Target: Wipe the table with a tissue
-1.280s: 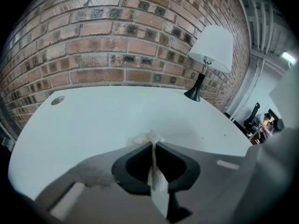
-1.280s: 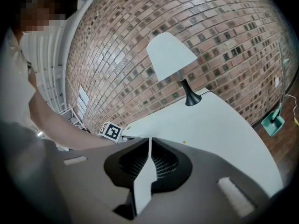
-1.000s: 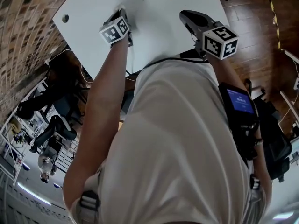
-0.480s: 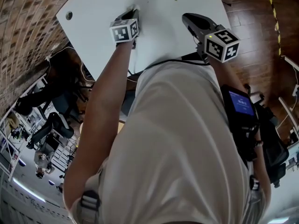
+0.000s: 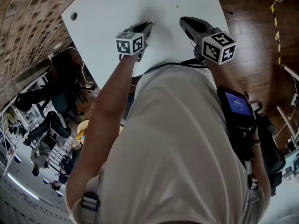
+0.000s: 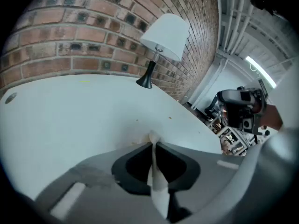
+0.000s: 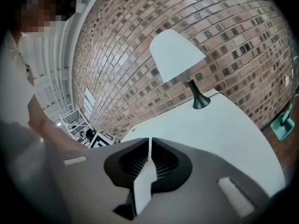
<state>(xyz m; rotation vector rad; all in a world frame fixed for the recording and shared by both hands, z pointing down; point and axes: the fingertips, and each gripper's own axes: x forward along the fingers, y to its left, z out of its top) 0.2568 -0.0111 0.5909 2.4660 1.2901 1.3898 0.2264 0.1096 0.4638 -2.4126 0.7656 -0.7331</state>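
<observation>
My left gripper (image 6: 153, 144) is shut on a white tissue (image 6: 152, 136); a crumpled tip of it pokes out past the fingertips and rests on the white table (image 6: 70, 111). In the head view this left gripper (image 5: 147, 25) lies low on the table (image 5: 112, 3), near its front middle. My right gripper (image 5: 183, 20) hovers a short way to the right, over the table's near edge. In its own view the right gripper (image 7: 148, 143) is shut, and nothing sticks out beyond its tips. A few small specks (image 6: 137, 121) dot the table ahead of the tissue.
A white-shaded lamp (image 6: 163, 31) on a black base stands at the far side by the brick wall (image 6: 70, 27). A cable hole (image 5: 74, 16) sits near the table's left corner. Wooden floor (image 5: 252, 27) lies to the right, and office chairs (image 5: 51, 125) stand below the left edge.
My left gripper has slid rightward and nearer across the table with the tissue. The right gripper has stayed almost in place.
</observation>
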